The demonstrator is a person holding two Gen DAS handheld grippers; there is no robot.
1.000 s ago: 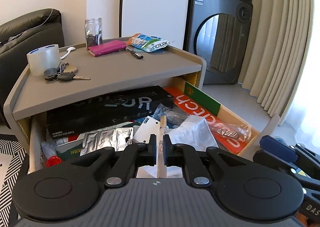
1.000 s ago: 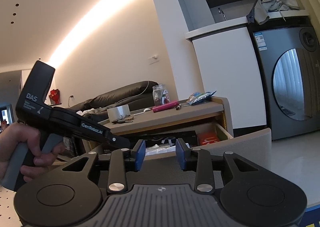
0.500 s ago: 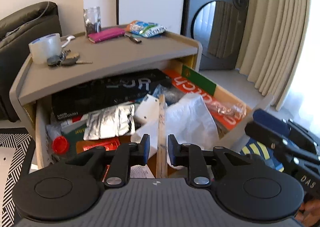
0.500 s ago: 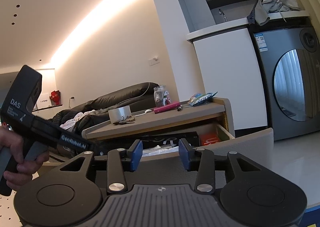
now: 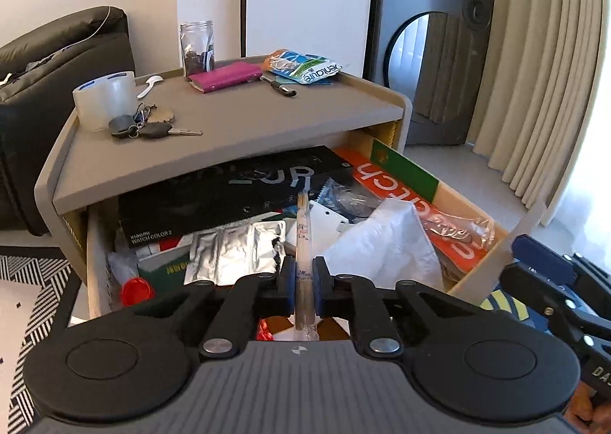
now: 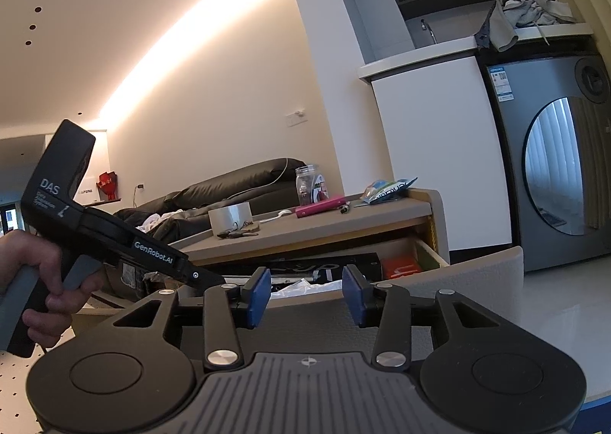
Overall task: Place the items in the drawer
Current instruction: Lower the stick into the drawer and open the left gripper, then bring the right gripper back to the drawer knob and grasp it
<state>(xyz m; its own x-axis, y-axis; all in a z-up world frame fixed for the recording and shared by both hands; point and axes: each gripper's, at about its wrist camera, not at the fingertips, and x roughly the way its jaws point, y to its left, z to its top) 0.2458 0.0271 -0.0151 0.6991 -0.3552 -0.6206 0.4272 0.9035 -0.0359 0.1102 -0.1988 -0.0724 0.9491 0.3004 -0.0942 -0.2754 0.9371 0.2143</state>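
The open drawer (image 5: 495,262) of a grey side table (image 5: 267,120) is full of clutter: a black watch box (image 5: 214,201), foil packets (image 5: 236,250), a white bag (image 5: 385,250) and an orange box (image 5: 397,185). In the left wrist view, my left gripper (image 5: 304,275) hovers over the drawer's front. Its pads press both sides of a thin pale stick (image 5: 303,227) that points into the drawer. My right gripper (image 6: 306,296) is open and holds nothing. It sits low in front of the drawer front (image 6: 466,277) and shows at the right edge (image 5: 542,262).
On the tabletop lie a tape roll (image 5: 104,97), keys (image 5: 149,128), a glass jar (image 5: 196,48), a pink wallet (image 5: 225,76), a pen (image 5: 278,86) and a snack bag (image 5: 305,67). A black sofa (image 5: 49,63) stands left, a washing machine (image 5: 431,48) behind, curtains (image 5: 546,71) right.
Half a second ago the left fingers stood apart around the stick; now they have closed on it. The left camera has pulled back and risen slightly. The right gripper has stayed open.
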